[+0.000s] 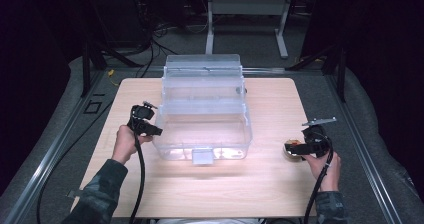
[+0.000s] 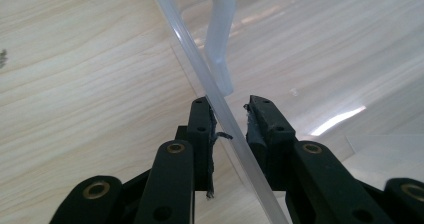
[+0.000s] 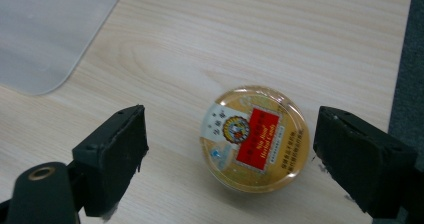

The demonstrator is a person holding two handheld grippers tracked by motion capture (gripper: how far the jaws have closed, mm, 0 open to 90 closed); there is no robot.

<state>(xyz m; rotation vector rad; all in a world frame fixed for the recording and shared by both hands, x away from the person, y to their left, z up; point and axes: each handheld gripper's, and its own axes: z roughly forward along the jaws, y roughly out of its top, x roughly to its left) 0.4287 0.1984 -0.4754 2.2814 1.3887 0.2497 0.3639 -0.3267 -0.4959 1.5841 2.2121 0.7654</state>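
We hold the right gripper (image 3: 230, 149) over a round tin, and the left gripper (image 2: 231, 109) stays at the wall of the clear box.

Nearest to us, the round tin (image 3: 254, 139) lies flat on the table (image 3: 260, 39), its gold lid and red label up, between wide jaws that do not touch it; the high view shows the tin (image 1: 291, 148) only partly. In the left gripper view, narrow jaws straddle the rim of the clear box (image 2: 220, 104), with a small gap on one side. Farther, the high view shows the clear box (image 1: 202, 111) with its long axis running away from us and its lid raised at the far end.
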